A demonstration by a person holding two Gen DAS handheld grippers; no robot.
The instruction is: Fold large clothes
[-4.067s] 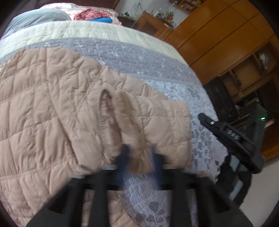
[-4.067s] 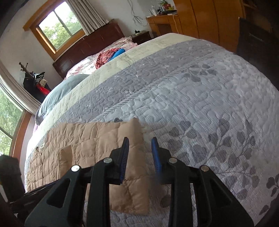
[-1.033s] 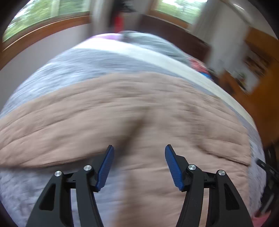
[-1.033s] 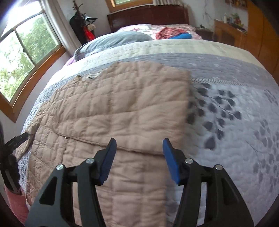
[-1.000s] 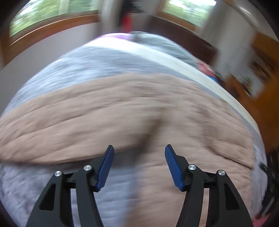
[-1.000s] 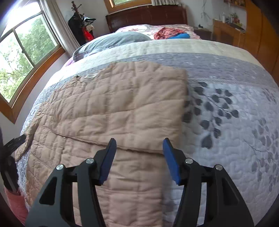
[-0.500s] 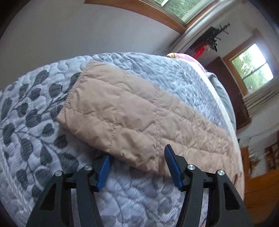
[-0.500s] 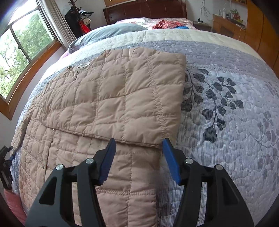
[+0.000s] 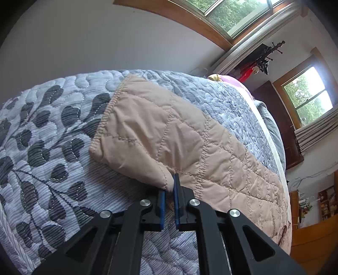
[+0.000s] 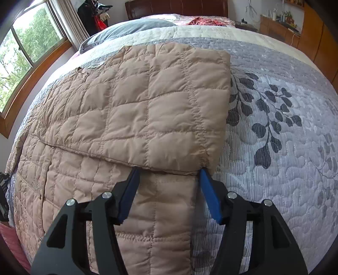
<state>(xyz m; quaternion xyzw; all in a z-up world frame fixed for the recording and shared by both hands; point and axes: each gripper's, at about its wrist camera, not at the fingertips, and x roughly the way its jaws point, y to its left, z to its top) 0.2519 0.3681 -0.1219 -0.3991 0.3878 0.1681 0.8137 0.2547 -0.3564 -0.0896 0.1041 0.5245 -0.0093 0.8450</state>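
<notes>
The tan quilted jacket (image 10: 147,118) is lying spread across the bed's grey leaf-patterned bedspread (image 10: 285,148). The left gripper (image 9: 169,190) is pinching the near edge of the jacket's sleeve (image 9: 160,137), its blue pads (image 9: 161,203) drawn almost together with a fold of the fabric caught between them. Ahead of this gripper and off to its left, the sleeve's stitched cuff (image 9: 107,114) is resting flat on the bedspread; to its right the sleeve is running away toward the jacket's body.

The right gripper (image 10: 169,179) is hovering with its jaws spread wide, holding nothing. Just ahead of it, a folded-over section of the jacket is lying on top of the body, its lower edge sitting right at the blue fingertips (image 10: 131,190). Beneath this gripper, more of the jacket is stretching toward the foot of the bed. Far ahead, a grey pillow (image 10: 131,28) is sitting before the dark wooden headboard (image 10: 175,7).
</notes>
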